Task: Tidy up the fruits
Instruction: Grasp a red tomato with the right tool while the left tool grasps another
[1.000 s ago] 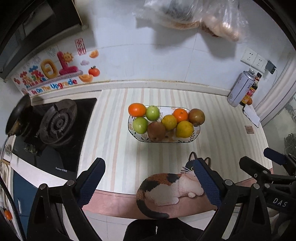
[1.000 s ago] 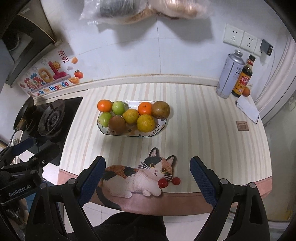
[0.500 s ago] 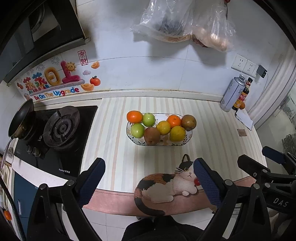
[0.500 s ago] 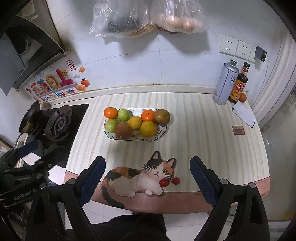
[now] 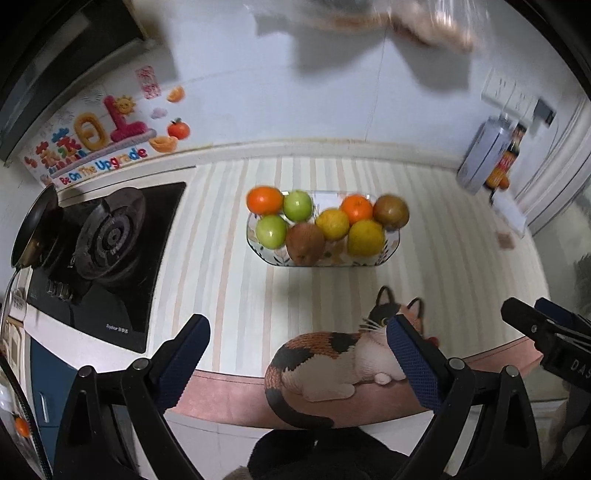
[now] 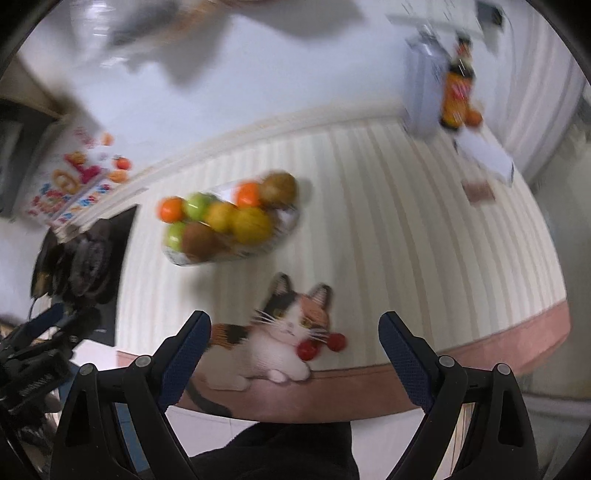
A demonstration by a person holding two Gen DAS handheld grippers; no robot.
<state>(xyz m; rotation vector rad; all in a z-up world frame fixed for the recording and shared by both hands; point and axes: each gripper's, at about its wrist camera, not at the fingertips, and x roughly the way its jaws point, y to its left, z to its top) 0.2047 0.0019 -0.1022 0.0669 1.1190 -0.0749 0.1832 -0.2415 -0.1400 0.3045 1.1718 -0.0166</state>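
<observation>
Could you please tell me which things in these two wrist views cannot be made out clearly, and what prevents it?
- Two red balls by the cat-shaped mat: nearly hidden behind the left gripper finger in the left view.
- Dark sauce bottle label: unreadable, motion blur in the right view.
- Clear plastic bags on the wall: cut off by the top edge, contents unclear.
- Patterned glass fruit dish: base hidden under fruit.

My left wrist camera looks down from beyond the counter's [image 5: 436,266] front edge toward the back wall. My right wrist camera sits just beside it, tilted and blurred. Both views share the fruit plate [image 5: 388,254] [image 6: 288,225] mid-counter and the cat mat [image 5: 332,362] [image 6: 273,343] at the front edge.
</observation>
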